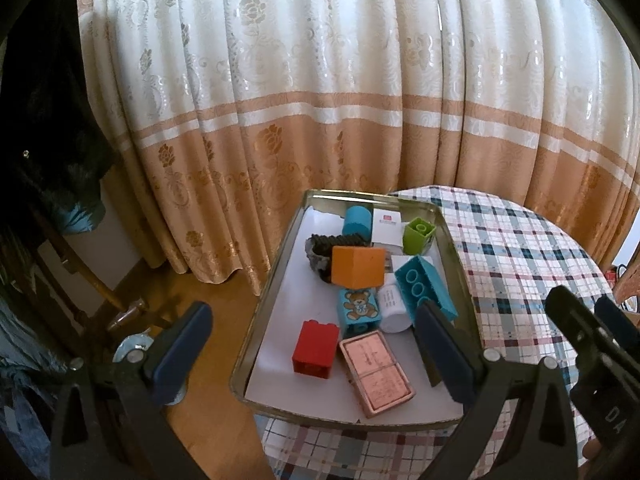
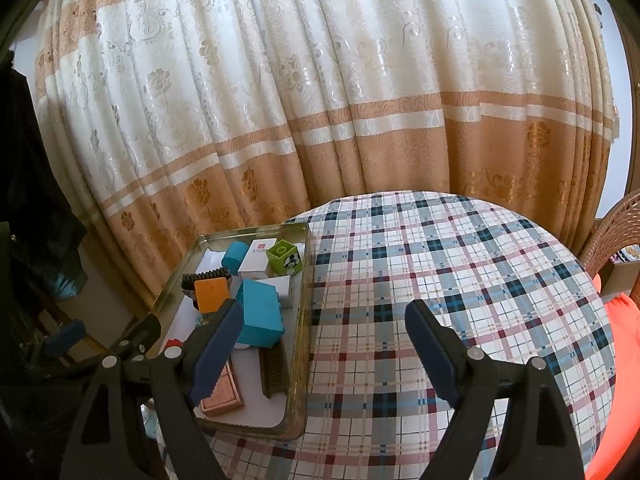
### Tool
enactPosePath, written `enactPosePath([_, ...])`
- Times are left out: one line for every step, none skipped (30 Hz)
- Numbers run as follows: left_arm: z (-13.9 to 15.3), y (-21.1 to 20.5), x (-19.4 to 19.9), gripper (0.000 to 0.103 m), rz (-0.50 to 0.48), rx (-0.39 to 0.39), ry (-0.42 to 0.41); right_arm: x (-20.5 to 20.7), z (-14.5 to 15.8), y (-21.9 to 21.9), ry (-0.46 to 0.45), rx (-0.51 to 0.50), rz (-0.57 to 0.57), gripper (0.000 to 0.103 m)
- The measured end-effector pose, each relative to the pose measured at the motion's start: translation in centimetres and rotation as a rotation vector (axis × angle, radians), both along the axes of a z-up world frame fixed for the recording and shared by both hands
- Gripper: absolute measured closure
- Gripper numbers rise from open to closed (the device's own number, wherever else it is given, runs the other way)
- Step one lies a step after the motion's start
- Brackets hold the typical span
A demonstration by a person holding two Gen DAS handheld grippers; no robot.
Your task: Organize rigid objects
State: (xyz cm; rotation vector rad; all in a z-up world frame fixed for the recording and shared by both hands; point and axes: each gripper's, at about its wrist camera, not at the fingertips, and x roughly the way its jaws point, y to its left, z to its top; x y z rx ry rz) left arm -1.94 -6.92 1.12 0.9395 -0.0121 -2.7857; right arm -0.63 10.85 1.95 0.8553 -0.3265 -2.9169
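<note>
A metal tray (image 1: 264, 312) (image 2: 298, 344) sits at the left edge of a round table and holds a heap of rigid objects. In it lie an orange block (image 1: 358, 266) (image 2: 211, 294), a long teal brick (image 1: 426, 286) (image 2: 260, 314), a red brick (image 1: 314, 348), a bear-printed blue block (image 1: 358, 306), a green block (image 1: 418, 234) (image 2: 285, 258), a blue cylinder (image 1: 357, 220) (image 2: 235, 254), a pink card box (image 1: 376, 372) (image 2: 222, 398), a white jar (image 1: 394, 308) and a dark ridged piece (image 1: 326, 246). My left gripper (image 1: 314, 348) hovers open above the tray's near end. My right gripper (image 2: 320, 344) is open over the tray's right rim.
The plaid tablecloth (image 2: 460, 280) covers the round table to the right of the tray. A cream and orange curtain (image 1: 320, 100) hangs behind. A wicker chair (image 2: 616, 224) stands at the far right, dark clothing (image 1: 44, 120) and a wooden floor (image 1: 216, 312) on the left.
</note>
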Motion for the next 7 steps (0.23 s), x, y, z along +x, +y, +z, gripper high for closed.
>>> enactPosePath([-0.03, 0.06, 0.02, 0.001, 0.003, -0.004, 0.005, 0.03, -0.03, 0.02, 0.000, -0.001, 0.000, 0.018])
enactPosePath([-0.02, 0.13, 0.03, 0.001, 0.006, -0.009, 0.005, 0.02, -0.03, 0.02, 0.000, 0.000, 0.000, 0.018])
enactPosePath([-0.04, 0.19, -0.06, 0.001, 0.007, -0.012, 0.004, 0.02, -0.04, 0.04, 0.000, 0.000, 0.000, 0.018])
enactPosePath([0.00, 0.21, -0.06, 0.001, 0.007, -0.009, 0.003, 0.02, -0.04, 0.07, 0.001, -0.001, 0.001, 0.018])
enactPosePath([-0.02, 0.25, -0.16, 0.001, 0.006, -0.003, 0.001, 0.03, -0.07, 0.09, 0.002, 0.000, 0.000, 0.018])
enactPosePath([0.04, 0.24, -0.12, 0.001, 0.007, -0.001, 0.000, 0.03, -0.09, 0.09, 0.002, 0.001, -0.001, 0.018])
enactPosePath([0.01, 0.34, -0.23, 0.001, 0.005, -0.001, -0.004, 0.01, -0.11, 0.13, 0.001, 0.002, -0.001, 0.018])
